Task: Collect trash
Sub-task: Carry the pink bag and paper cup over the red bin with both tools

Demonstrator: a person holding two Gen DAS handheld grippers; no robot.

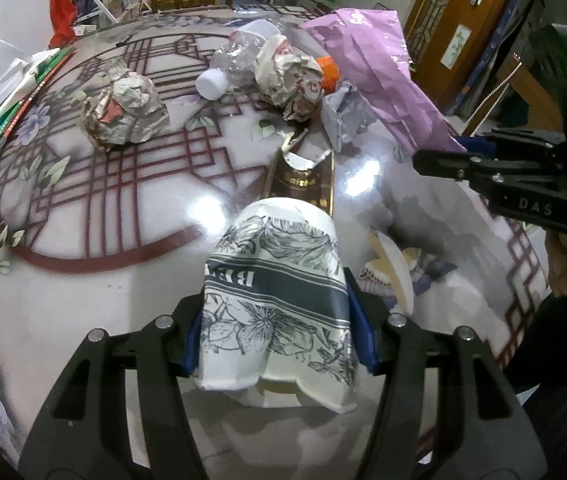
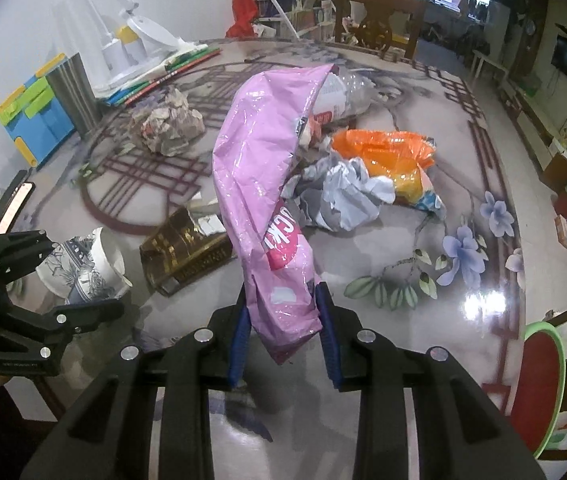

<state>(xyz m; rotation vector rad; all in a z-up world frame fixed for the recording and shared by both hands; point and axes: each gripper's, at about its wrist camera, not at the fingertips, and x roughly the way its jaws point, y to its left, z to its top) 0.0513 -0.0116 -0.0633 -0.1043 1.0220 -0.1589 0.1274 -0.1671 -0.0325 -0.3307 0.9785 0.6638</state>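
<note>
My left gripper (image 1: 279, 320) is shut on a crushed paper cup (image 1: 279, 292) with a black floral print, held just above the table; the cup also shows in the right wrist view (image 2: 83, 268). My right gripper (image 2: 283, 332) is shut on a pink plastic bag (image 2: 259, 168), which hangs lifted over the table; the bag also shows in the left wrist view (image 1: 367, 64). On the table lie a brown-gold torn box (image 2: 187, 252), a crumpled grey paper (image 2: 339, 196), an orange wrapper (image 2: 391, 152), a crushed clear bottle (image 1: 235, 60) and two crumpled paper balls (image 1: 123, 112) (image 1: 287, 76).
The round glossy table (image 2: 423, 340) has a floral and lattice pattern. Books (image 1: 15, 96), a white lamp (image 2: 123, 40) and a blue-green box (image 2: 35, 116) sit at its left edge. A phone (image 2: 15, 204) lies near the left gripper. A red stool (image 2: 535, 384) stands at the right.
</note>
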